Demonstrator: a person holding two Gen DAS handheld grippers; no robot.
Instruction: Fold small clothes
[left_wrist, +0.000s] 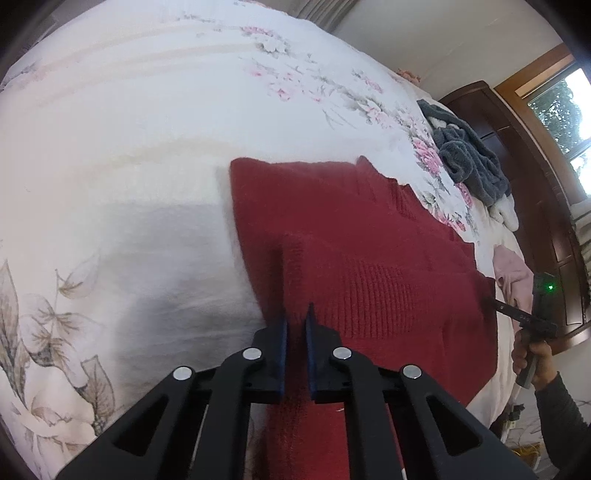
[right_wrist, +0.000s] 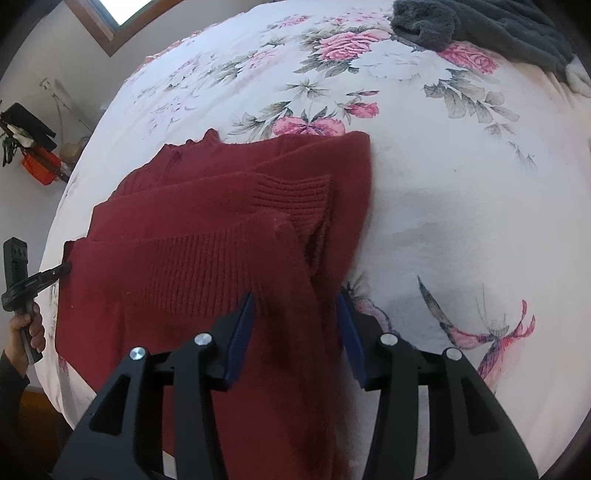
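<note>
On the floral bed (right_wrist: 461, 192), our left tongs (left_wrist: 296, 317) pinch the red sweater (right_wrist: 207, 236) — our right tongs (right_wrist: 295, 306) stand wide around its hem.

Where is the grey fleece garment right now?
The grey fleece lies crumpled on the floral bedspread, beyond the red sweater, at right in the left wrist view near the dark wood headboard; it fills the right wrist view's top-right corner.

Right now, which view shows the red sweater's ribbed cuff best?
The right wrist view: the ribbed cuff lies folded across the red sweater, sharp and unobstructed. The left wrist view shows the sweater's body, but no cuff I can pick out.
</note>
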